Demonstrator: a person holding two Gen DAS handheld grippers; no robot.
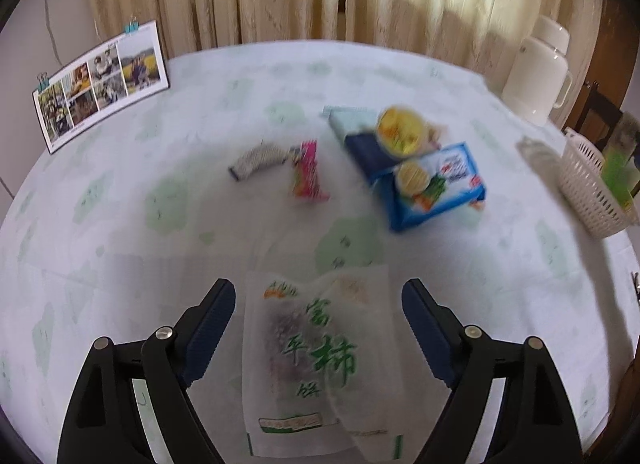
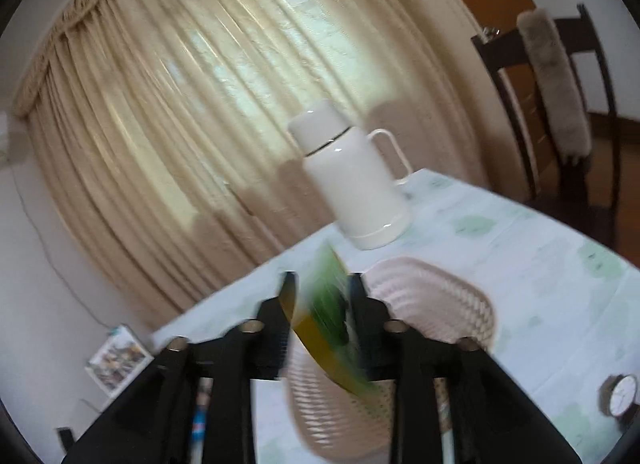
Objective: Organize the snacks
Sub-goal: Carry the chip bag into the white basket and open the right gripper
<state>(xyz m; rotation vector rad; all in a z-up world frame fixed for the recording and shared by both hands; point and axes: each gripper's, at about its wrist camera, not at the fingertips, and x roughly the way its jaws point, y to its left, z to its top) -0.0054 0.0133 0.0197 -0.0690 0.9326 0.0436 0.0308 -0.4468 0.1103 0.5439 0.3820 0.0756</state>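
In the left wrist view my left gripper (image 1: 318, 328) is open, its jaws on either side of a white snack bag with green characters (image 1: 316, 368) lying on the table. Further off lie a blue noodle packet (image 1: 436, 184), a dark blue packet with a yellow picture (image 1: 384, 140), a pink wrapper (image 1: 308, 172) and a grey wrapper (image 1: 258, 160). In the right wrist view my right gripper (image 2: 322, 296) is shut on a green and yellow snack packet (image 2: 328, 328), held above the white woven basket (image 2: 440, 300). The basket (image 1: 592, 188) also shows at the right of the left wrist view.
A white thermos jug (image 2: 352, 180) stands behind the basket, near the table's far edge. A photo card (image 1: 100, 84) stands at the far left. A small clock (image 2: 620, 396) sits at the right. A wooden chair (image 2: 560, 104) stands beyond the table. Curtains hang behind.
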